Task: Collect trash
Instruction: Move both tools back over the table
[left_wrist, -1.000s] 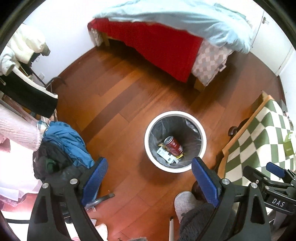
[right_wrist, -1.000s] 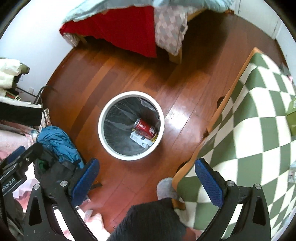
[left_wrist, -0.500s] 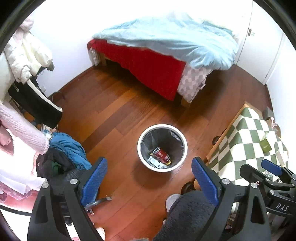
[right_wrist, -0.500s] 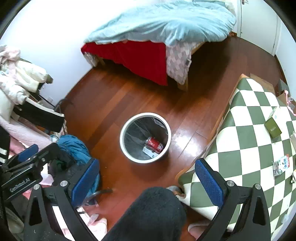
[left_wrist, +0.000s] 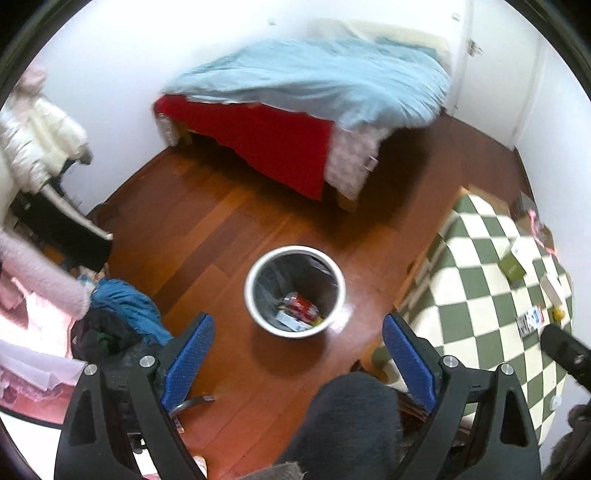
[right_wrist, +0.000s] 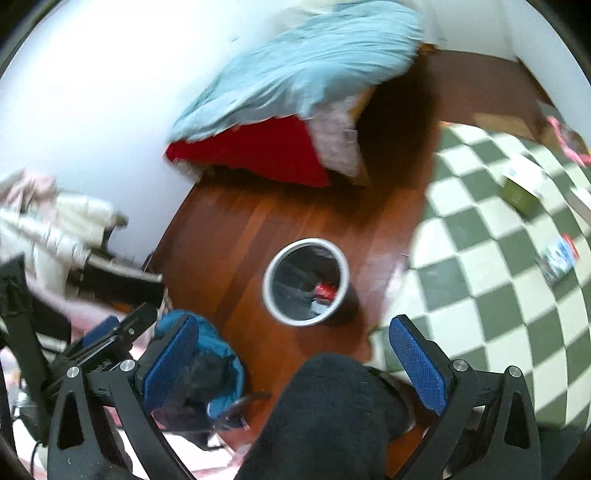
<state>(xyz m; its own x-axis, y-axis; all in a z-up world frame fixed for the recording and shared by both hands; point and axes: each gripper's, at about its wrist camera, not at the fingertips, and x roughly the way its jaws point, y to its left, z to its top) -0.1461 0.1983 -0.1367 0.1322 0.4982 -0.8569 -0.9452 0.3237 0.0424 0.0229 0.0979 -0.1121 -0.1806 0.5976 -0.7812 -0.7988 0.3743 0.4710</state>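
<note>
I see my left gripper (left_wrist: 297, 354) and right gripper (right_wrist: 293, 354) both spread wide, holding nothing. The bin (left_wrist: 251, 295) stands on the wooden floor (left_wrist: 207, 236) beside the checked table (left_wrist: 476, 295), a red can (left_wrist: 303, 305) inside it.

Both cameras now look from higher up: the white round trash bin (left_wrist: 294, 291) appears smaller and farther below. More of the green-and-white checkered table (right_wrist: 491, 258) has come into view, and more of the light-blue blanket bed (left_wrist: 314, 88).
</note>
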